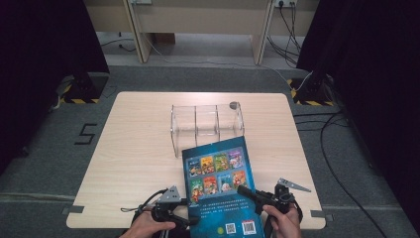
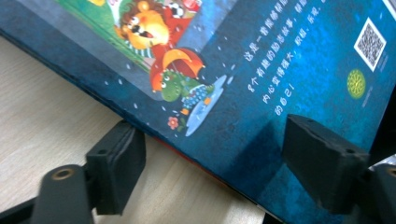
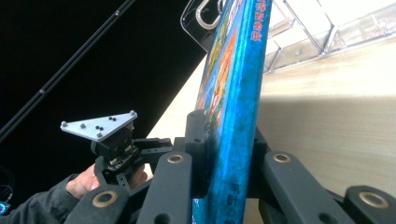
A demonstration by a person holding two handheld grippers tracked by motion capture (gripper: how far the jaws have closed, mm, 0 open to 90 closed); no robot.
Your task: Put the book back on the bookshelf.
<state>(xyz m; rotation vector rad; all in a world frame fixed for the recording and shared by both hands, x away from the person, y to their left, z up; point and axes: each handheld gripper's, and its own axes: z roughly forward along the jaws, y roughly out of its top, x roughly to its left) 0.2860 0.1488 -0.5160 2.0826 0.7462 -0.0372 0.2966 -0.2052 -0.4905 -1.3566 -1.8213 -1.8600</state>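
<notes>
A: Where is the book [image 1: 219, 186]?

B: At the worktop's [image 1: 133, 148] six o'clock edge, its far end tipped toward the clear rack [image 1: 207, 125] at twelve. The right tool [image 3: 224, 154] is clamped on its spine edge; the left tool's [image 2: 219, 163] jaws straddle its other edge, one above and one below, not visibly pressing.

A: Next?

B: Probably stand it upright, then slide it into a slot.
</notes>
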